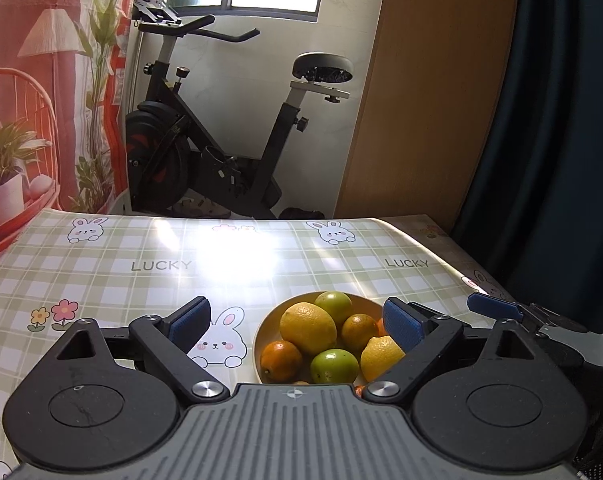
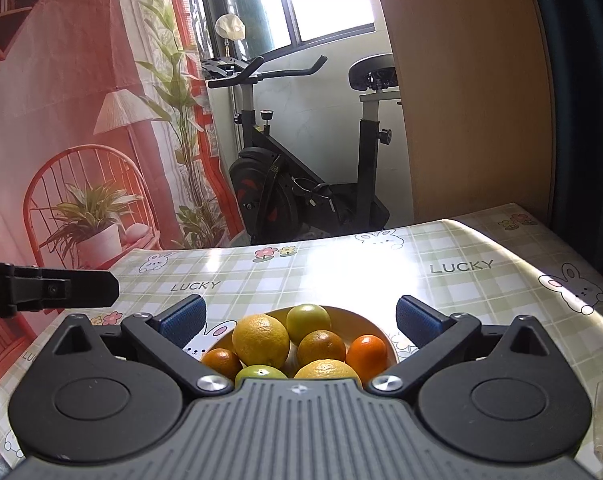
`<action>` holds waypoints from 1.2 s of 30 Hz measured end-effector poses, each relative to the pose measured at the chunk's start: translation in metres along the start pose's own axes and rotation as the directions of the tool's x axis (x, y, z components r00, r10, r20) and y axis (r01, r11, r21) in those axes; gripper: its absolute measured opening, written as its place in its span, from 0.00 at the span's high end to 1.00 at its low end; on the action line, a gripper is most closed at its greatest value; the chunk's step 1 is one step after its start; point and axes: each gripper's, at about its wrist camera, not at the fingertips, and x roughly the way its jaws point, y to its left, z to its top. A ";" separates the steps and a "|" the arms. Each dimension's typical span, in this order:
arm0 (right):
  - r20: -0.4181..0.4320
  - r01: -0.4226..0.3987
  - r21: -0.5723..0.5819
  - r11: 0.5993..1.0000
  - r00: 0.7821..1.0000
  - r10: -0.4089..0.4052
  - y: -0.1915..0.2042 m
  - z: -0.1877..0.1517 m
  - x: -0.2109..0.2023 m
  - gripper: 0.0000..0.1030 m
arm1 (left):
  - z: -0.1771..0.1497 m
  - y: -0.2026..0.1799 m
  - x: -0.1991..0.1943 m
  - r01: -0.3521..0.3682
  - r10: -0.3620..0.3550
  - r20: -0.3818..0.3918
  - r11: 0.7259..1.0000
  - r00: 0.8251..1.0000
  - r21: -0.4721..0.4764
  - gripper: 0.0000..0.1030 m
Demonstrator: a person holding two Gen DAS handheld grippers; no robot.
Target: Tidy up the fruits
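resting on the counter (image 1: 149, 248), which is covered by a green plaid cloth printed with rabbits and the word "lucky", a yellow bowl (image 1: 261, 330) of fruit is seen in both wrist views. the bowl is filled with a large lemon (image 1: 307, 328) at its middle, a second lemon (image 1: 381, 356) on its right side, two green citrus fruits (image 1: 334, 306) and several oranges (image 1: 280, 360), all piled against one another.

the left hand-held gripper (image 1: 297, 322) is held low in front of the bowl with its jaws spread wide and nothing between them; its right blue pad (image 1: 401, 326) is seen over the bowl's right edge, in front of the second lemon, though contact cannot be told. the right hand-held gripper (image 2: 299, 318) is likewise spread wide and empty, with the bowl (image 2: 389, 344) framed between its two fingers and the large lemon (image 2: 261, 340) just ahead. in the left wrist view, the blue-padded tip of the right hand-held gripper is seen at the far right, beside the bowl.

behind the counter an exercise bike (image 1: 205, 152) is parked below a window, beside a red printed curtain (image 1: 41, 80) and a wooden panel (image 1: 429, 100).
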 end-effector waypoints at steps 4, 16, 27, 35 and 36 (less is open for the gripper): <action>-0.027 0.022 -0.013 1.000 0.999 -0.022 0.012 0.012 -0.019 0.00 | 0.002 -0.005 -0.025 -0.063 0.062 0.036 0.998 0.997 0.031 0.07; 0.001 0.018 -0.106 0.994 1.000 -0.018 0.057 0.034 -0.074 0.00 | 0.012 -0.013 -0.099 -0.197 0.190 0.175 0.980 0.966 0.023 0.06; 0.043 0.020 -0.135 0.991 0.999 -0.014 0.070 0.042 -0.102 0.00 | 0.019 -0.016 -0.138 -0.245 0.239 0.217 0.970 0.946 -0.001 0.03; 0.065 0.016 -0.134 0.991 0.998 -0.007 0.069 0.046 -0.112 0.00 | 0.018 -0.023 -0.146 -0.262 0.253 0.229 0.965 0.940 0.007 0.03; 0.067 0.015 -0.133 0.991 0.998 -0.006 0.069 0.047 -0.113 0.00 | 0.018 -0.023 -0.146 -0.264 0.255 0.230 0.965 0.939 0.008 0.03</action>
